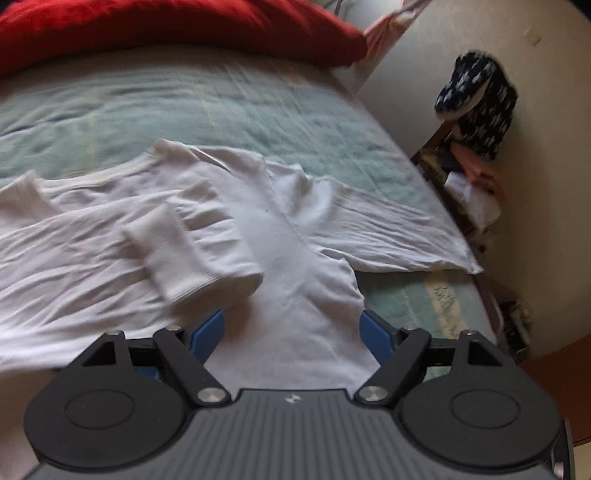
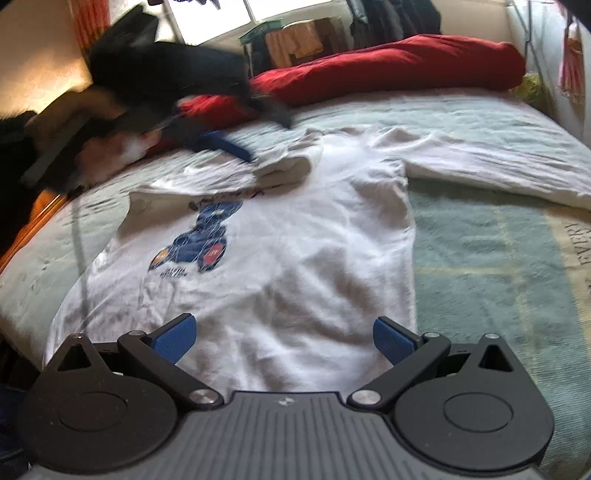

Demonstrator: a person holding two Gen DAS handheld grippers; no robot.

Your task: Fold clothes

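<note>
A white long-sleeved shirt (image 1: 295, 266) lies flat on the green bedspread (image 1: 184, 110). Its one sleeve is folded across the chest, with the cuff (image 1: 199, 258) lying on the body; the other sleeve (image 1: 399, 236) stretches out to the right. My left gripper (image 1: 291, 332) hangs open over the shirt's body, with nothing between its blue pads. In the right wrist view the shirt (image 2: 295, 258) shows a blue print (image 2: 203, 243). My right gripper (image 2: 284, 338) stands open above the hem, empty. The left gripper (image 2: 255, 136), blurred and held by a hand (image 2: 107, 151), hovers near the folded cuff (image 2: 284, 170).
A red pillow (image 1: 184, 29) (image 2: 388, 74) lies along the head of the bed. The bed's right edge (image 1: 480, 295) drops to a floor with piled clothes (image 1: 472, 192). A dark patterned garment (image 1: 476, 110) hangs on the wall. A wooden bed frame (image 2: 37, 218) borders the left side.
</note>
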